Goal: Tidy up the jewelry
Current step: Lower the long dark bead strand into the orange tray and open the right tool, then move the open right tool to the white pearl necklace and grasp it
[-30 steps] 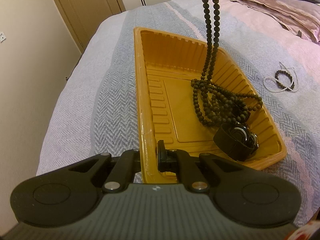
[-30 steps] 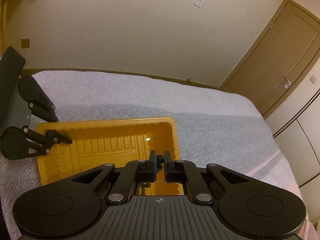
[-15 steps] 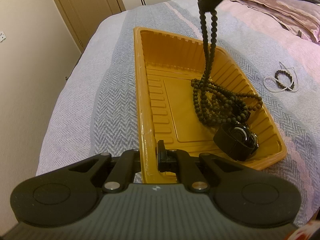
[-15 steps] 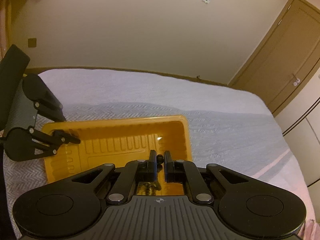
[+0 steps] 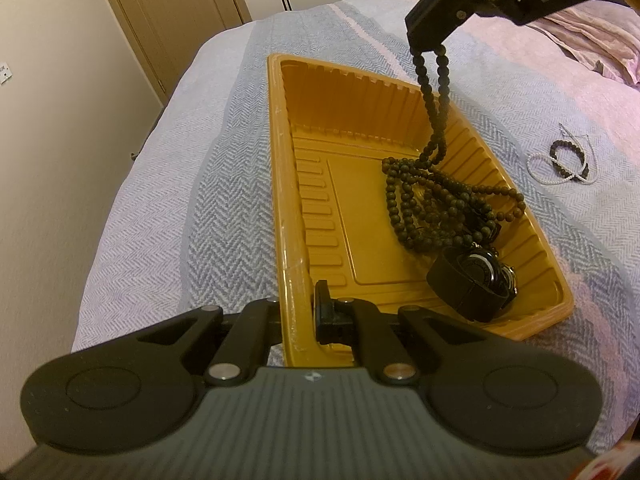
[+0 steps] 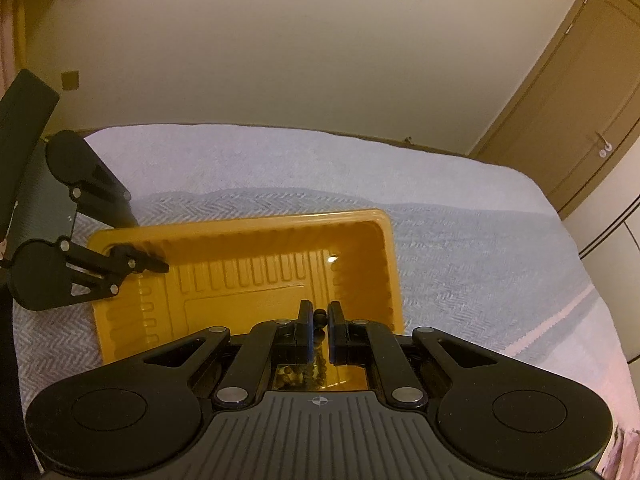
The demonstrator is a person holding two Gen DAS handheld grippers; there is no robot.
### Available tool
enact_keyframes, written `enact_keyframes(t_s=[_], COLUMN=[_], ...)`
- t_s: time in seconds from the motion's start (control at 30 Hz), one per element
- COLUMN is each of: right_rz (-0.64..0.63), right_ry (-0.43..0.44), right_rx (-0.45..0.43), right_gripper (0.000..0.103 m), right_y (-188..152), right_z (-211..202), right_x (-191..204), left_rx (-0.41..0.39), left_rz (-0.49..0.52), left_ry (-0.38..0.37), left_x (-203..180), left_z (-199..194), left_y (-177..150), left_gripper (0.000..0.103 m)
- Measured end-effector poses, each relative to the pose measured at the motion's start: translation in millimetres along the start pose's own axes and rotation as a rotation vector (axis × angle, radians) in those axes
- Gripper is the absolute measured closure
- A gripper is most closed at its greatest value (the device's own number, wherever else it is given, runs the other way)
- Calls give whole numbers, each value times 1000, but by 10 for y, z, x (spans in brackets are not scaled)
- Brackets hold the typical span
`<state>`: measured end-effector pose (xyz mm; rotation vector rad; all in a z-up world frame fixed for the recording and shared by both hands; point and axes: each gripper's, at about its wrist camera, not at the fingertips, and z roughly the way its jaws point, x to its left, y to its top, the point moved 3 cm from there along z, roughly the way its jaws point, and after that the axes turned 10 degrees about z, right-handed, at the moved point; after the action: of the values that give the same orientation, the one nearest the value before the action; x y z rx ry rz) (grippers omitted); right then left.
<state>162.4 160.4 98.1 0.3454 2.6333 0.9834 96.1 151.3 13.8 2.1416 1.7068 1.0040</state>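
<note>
My left gripper [image 5: 298, 312] pinches the near wall of the one ribbed orange plastic tray [image 5: 288, 184] on the bed [image 5: 168, 200]. My right gripper [image 6: 319, 322] pinches one dark beaded necklace [image 5: 434, 200], its coil in the tray beside one black watch [image 5: 472, 280]; only the left view shows two bracelets [image 5: 564, 160] on the bed.

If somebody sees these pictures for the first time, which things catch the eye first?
First comes the orange tray on the grey bedspread, its near rim pinched by the left gripper. Next is the long string of dark beads hanging from the right gripper, its lower part piled in the tray beside a black watch. Two small bracelets lie on the bed, right of the tray.
</note>
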Motion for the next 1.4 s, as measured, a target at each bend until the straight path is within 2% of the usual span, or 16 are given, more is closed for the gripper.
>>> enact_keyframes(t_s=[0.13,0.33,0.47,0.63,0.73,0.87,1.07,1.23,1.4], right_rz=[50,189,320,521,663,810,993,1074,1145], right_ry=[14,-32,-84,-165,-206,-301,-368,-387,-357], right_rx=[-35,-99,-96,-67,-68,-54,-42,-30,-66], right_gripper=[96,95,92,73,72,72,72,72,72], right_y=[9,-145,-537,-1187,-1621,-2188,-2863,-3095,-3131], right_z=[-34,-327,-504,-611,-669,-723,-703,-617,-508], right_x=[-69,-336,-530,-716,-800,-869,-892,-908,-974], left_rx=[-2,-1,0,-2,-2,-2,-4,-5,-5], left_rz=[-3,-6,-6,-5,-3,-4,-3,0,4], left_ry=[-1,-1,1,2,3,5,7,11,11], left_x=[3,5,4,0,0,-1,-6,-15,-16], left_z=[-5,1,6,-1,-4,-7,-24,-29,-30], left_y=[-2,-2,4,13,17,19,30,48,51], left_gripper=[99,99,100,99,99,99,99,99,99])
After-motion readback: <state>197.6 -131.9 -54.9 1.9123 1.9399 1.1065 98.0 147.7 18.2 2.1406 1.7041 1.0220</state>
